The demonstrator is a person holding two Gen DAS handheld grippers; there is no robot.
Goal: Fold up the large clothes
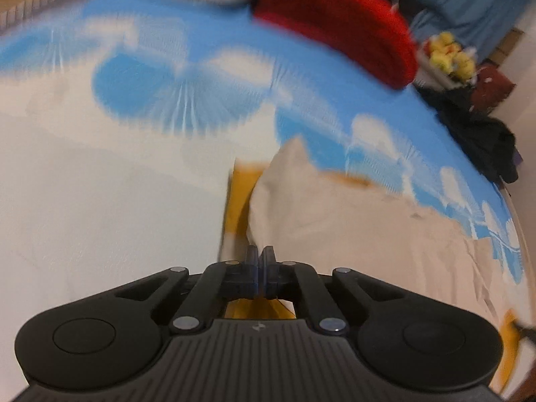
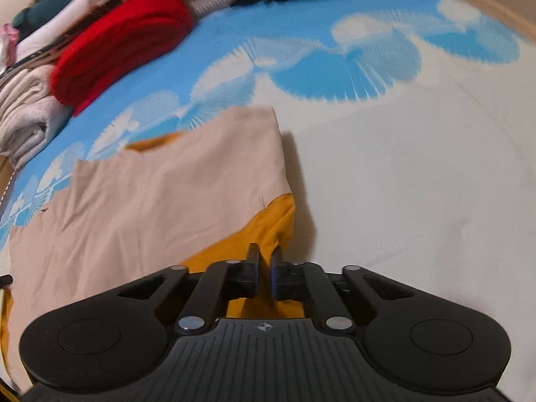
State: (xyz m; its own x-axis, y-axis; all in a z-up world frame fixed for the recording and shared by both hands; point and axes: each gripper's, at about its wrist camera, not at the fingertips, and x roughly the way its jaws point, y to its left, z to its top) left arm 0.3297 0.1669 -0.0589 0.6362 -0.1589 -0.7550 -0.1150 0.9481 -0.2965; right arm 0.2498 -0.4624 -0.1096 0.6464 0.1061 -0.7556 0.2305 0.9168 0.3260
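Lying flat on the bedspread (image 2: 402,167), the beige-and-mustard garment (image 2: 160,194) stretches away ahead of both claws. The left gripper (image 1: 260,254) and right gripper (image 2: 265,258) each pinch its near edge, jaws closed on cloth.

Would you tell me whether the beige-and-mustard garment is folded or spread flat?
Partly folded: the garment has beige panels overlapping its mustard layer.

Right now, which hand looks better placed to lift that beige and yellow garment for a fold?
Probably right. The right hand-held gripper is shut on the garment at its yellow corner, plainly showing. The left hand-held gripper is shut too, at a blurrier edge.
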